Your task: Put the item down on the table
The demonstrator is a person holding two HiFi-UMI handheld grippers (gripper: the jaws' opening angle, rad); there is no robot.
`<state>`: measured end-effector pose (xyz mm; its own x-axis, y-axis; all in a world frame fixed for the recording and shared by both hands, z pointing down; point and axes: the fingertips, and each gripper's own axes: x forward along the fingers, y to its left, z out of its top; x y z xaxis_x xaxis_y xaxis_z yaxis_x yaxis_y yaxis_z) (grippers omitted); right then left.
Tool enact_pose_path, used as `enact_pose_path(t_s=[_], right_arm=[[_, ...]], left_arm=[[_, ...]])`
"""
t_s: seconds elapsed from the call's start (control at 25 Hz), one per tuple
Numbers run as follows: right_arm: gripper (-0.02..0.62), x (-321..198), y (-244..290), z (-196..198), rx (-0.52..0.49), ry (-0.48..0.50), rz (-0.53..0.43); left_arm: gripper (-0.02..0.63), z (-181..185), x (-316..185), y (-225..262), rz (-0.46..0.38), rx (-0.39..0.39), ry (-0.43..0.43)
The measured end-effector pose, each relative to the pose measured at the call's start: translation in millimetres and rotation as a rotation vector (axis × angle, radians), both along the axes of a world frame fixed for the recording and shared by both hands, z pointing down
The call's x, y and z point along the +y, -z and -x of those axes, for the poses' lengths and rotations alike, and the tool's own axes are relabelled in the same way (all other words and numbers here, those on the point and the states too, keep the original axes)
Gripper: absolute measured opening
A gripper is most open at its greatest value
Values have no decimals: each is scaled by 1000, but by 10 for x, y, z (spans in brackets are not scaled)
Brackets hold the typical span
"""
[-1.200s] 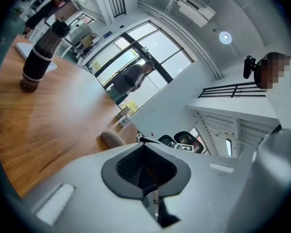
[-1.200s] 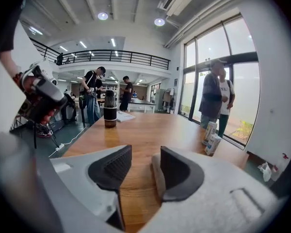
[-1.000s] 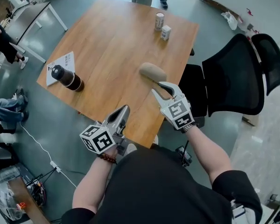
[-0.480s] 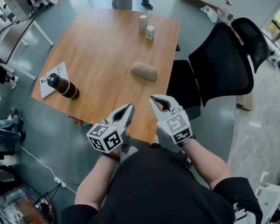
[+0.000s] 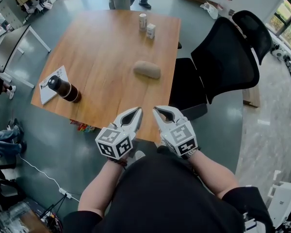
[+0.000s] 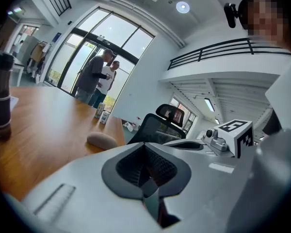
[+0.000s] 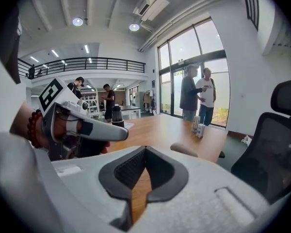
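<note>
The item (image 5: 147,69) lies on the worktop (image 5: 106,42). The left gripper (image 5: 135,111) and right gripper (image 5: 158,110) are both closed, empty and well apart from it. Best to hold them clear of the near edge.

left claw (image 5: 135,111): jaws together | right claw (image 5: 158,110): jaws together | pose: side by side, tips angled toward each other

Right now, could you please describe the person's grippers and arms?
The left gripper and right gripper are pale grey shells with dark ribbed pads, each bearing a white cube with black square markers. The person wears a black short-sleeved top and a brown bead bracelet on the left wrist.
</note>
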<state>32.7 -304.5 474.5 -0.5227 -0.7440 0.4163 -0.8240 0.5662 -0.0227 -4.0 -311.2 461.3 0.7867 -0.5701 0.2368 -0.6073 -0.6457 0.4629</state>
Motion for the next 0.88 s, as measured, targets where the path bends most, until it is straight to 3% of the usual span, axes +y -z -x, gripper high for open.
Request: enact_pose_path(t_s=[0.88], right_arm=[[-8, 340, 7, 200, 25, -22, -21]], left_arm=[[3, 92, 345, -3, -35, -44, -59]])
